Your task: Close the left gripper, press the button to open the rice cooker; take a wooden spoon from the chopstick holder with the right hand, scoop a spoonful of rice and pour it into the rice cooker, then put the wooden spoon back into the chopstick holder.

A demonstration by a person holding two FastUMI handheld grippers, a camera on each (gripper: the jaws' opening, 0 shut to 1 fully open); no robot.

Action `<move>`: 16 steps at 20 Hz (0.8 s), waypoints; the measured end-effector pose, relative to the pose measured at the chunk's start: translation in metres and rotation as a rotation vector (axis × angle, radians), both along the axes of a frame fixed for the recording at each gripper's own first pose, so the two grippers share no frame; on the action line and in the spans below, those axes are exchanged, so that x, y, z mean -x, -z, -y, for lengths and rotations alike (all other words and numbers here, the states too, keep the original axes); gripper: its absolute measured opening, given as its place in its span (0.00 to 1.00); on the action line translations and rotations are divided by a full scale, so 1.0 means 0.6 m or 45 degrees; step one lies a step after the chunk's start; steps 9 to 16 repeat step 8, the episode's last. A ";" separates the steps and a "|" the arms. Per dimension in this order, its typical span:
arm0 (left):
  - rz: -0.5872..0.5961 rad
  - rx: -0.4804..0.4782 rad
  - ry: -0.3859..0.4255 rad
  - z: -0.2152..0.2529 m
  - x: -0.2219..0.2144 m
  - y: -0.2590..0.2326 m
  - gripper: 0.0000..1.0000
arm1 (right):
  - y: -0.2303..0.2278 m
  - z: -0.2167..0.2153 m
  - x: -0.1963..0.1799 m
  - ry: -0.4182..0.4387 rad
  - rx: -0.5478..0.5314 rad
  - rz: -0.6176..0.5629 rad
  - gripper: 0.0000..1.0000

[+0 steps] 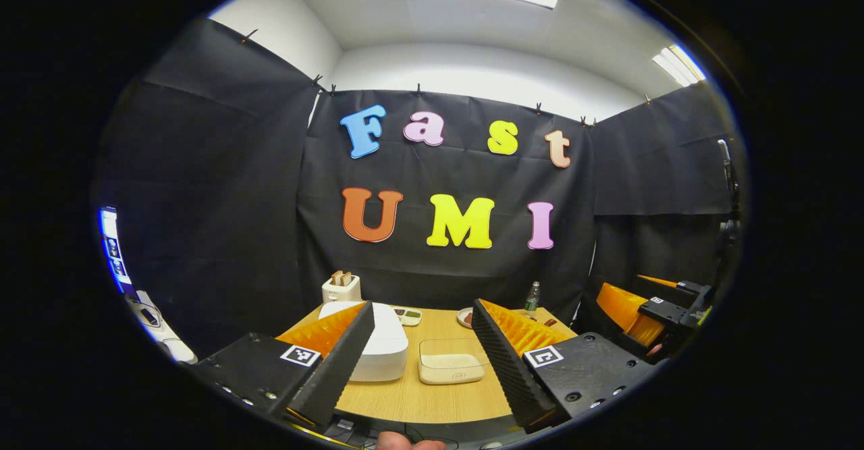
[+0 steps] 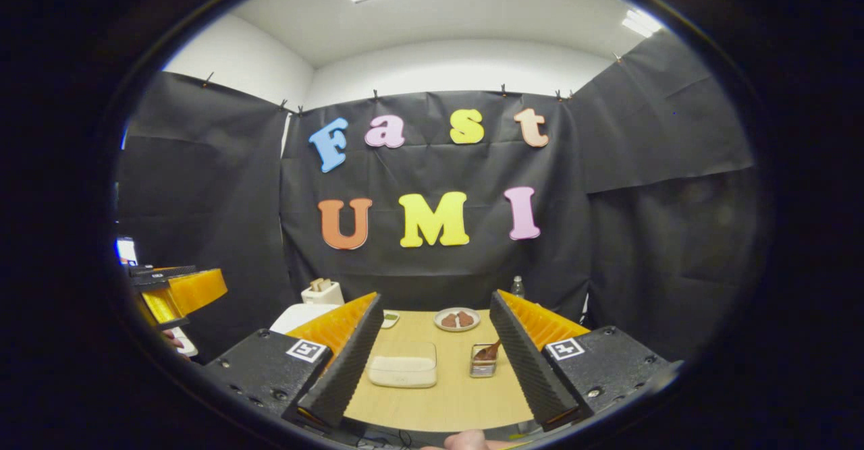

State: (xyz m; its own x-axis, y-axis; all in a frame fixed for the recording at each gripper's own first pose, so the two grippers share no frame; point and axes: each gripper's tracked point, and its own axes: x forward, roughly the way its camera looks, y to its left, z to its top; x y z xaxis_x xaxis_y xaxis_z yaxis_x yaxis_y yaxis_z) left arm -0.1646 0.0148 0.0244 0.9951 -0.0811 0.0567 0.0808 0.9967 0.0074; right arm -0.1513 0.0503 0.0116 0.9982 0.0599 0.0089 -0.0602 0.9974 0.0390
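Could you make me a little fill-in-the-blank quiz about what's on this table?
The rice cooker lid is ____.
The wooden spoon stands in the ____.
Both grippers, left gripper and right gripper, have their fingers ____.
The toaster stands ____ the rice cooker.

Missing words: closed; chopstick holder; open; behind

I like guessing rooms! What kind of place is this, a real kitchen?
Probably a pretend kitchen set up in a booth for recording: a wooden table holds a white rice cooker, a toaster and a plate of food, with black cloth hung all around.
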 end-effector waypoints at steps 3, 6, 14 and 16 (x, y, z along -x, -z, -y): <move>-0.003 -0.003 0.008 0.003 -0.003 0.002 0.94 | -0.003 0.009 -0.002 0.007 0.003 0.003 1.00; -0.006 -0.002 0.002 0.001 0.000 0.002 0.94 | -0.001 0.010 -0.002 0.007 -0.002 -0.001 0.99; -0.009 -0.008 0.000 0.000 -0.001 0.005 0.94 | -0.002 0.010 -0.004 0.005 -0.005 0.001 1.00; -0.009 -0.008 0.000 0.000 -0.001 0.005 0.94 | -0.002 0.010 -0.004 0.005 -0.005 0.001 1.00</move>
